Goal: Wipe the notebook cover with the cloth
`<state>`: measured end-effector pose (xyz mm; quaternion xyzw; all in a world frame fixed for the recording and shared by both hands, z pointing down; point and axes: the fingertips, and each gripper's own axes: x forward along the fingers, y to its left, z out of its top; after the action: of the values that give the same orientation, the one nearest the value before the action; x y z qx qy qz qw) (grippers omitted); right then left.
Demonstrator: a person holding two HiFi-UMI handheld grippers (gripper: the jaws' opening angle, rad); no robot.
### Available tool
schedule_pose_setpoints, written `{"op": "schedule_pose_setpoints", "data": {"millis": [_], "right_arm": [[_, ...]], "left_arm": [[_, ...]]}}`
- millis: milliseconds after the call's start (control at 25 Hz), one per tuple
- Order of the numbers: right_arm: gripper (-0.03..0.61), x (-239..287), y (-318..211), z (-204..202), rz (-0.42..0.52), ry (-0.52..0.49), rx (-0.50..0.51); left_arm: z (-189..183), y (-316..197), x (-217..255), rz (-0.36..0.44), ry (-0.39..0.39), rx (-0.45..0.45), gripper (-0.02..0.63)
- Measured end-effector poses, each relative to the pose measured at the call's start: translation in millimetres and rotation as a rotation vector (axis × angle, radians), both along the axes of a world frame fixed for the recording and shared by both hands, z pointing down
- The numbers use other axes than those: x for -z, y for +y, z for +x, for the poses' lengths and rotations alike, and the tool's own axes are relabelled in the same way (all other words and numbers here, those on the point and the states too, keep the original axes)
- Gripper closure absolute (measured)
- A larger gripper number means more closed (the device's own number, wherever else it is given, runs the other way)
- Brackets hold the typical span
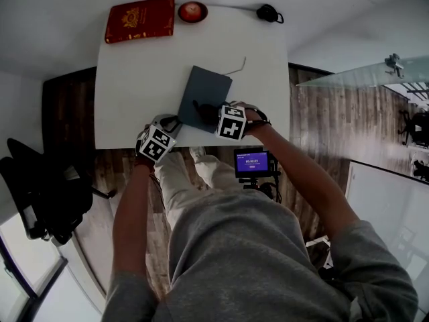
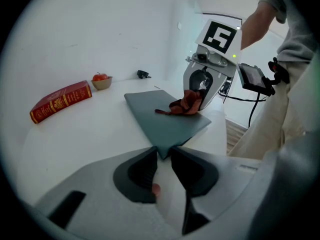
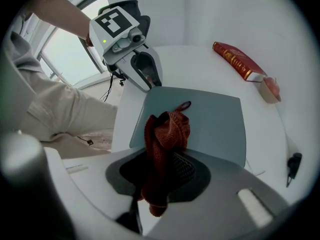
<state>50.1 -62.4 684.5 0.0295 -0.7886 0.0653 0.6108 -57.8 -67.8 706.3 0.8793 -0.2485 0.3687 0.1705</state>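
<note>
- The slate-blue notebook (image 1: 203, 96) lies flat near the front edge of the white worktop (image 1: 134, 79).
- Left gripper (image 2: 162, 154): fingers nipped on the notebook's near corner, steadying it.
- Right gripper (image 3: 161, 170): fingers clamped on the red knitted cloth (image 3: 166, 131), which touches the cover.
- Wiping looks under way; I cannot tell how much of the cover is left.

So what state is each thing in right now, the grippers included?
notebook: closed, flat on the table.
cloth: bunched, resting on the notebook.
left gripper: shut on the notebook's corner.
right gripper: shut on the cloth.
red book: closed, lying flat.
small screen: lit.
</note>
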Motion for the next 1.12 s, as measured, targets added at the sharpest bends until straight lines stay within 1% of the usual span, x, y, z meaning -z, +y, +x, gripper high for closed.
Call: {"op": "schedule_pose_setpoints", "data": {"millis": [240, 440, 560, 680, 960, 1120], "right_arm": [[0.477, -0.2, 16.9, -4.9, -0.029, -0.014, 0.026], [0.477, -0.1, 21.5, -6.5, -0.061, -0.027, 0.018], [0.479, 1.2, 27.7, -7.7, -0.078, -0.053, 0.016], [0.477, 1.6, 32.1, -8.4, -0.078, -0.074, 0.006], [0.477, 1.3, 38.2, -9.8, -0.102, -0.063, 0.039], [0.477, 0.9, 41.1, -10.6, -0.09, -0.055, 0.055]], "left_arm": [[0.7, -0.5, 0.5, -0.004, 0.002, 0.0, 0.525], [-1.1, -0.4, -0.8, -0.008, 0.004, 0.004, 0.525], [-1.5, 0.5, -1.4, -0.021, 0.001, 0.002, 0.526], [-2.2, -0.1, -1.9, -0.016, -0.004, 0.003, 0.526], [-0.5, -0.4, -0.3, -0.014, 0.006, -0.004, 0.526], [-1.7, -0.2, -2.4, -0.013, -0.002, -0.004, 0.526]]}}
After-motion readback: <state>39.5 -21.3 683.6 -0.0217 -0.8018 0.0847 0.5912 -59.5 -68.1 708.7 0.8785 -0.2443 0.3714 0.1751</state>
